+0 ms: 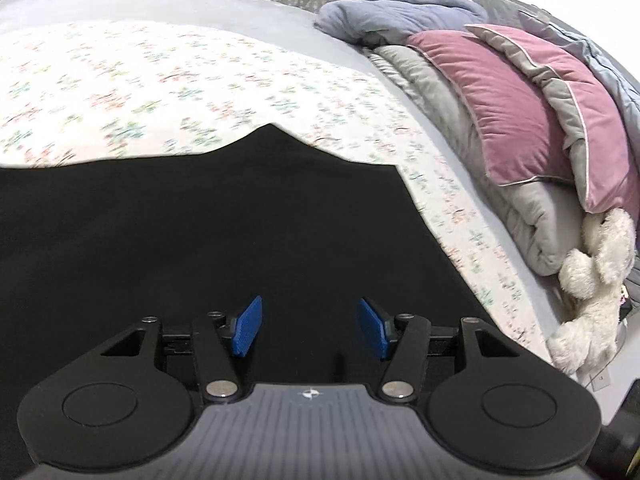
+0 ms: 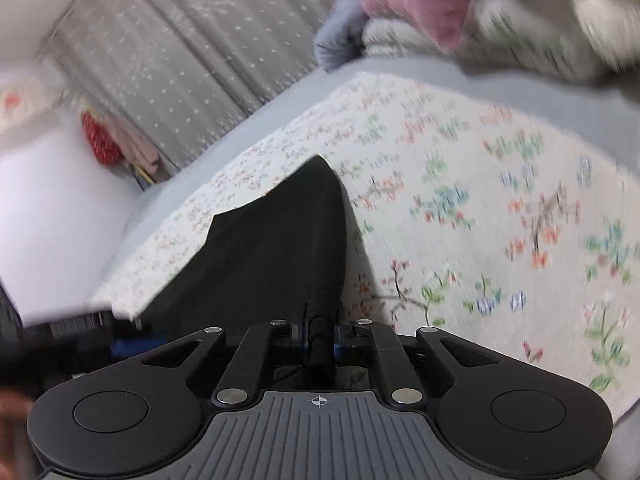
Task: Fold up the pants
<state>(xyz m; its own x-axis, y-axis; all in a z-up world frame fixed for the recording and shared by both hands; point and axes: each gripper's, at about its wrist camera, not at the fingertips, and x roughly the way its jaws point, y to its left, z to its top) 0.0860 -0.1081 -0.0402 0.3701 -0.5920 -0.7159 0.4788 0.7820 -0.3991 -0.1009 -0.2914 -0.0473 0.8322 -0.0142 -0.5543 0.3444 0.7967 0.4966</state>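
Right wrist view is showing the right gripper (image 2: 319, 338) pinching an edge of the black pants (image 2: 272, 248) lying on the flowery sheet (image 2: 480, 208), while the left gripper (image 1: 310, 330) is hanging spread wide over them, so it should be pinching too before both are lifting evenly.

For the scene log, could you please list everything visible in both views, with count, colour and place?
pants: one, black, spread on the sheet, near edge pinched in the right tool
sheet: one, white with small flowers, over the bed
bed: one, pale grey, under the sheet
pillows: two, pink, on the bedding pile at the right
bedding: blue and grey quilts, heaped at the bed's right end
plush toy: one, white, below the pile
curtain: one, grey with white dots, behind the bed
red item: one, by the curtain, too blurred to name
left tool: open above the pants
right tool: shut on the pants
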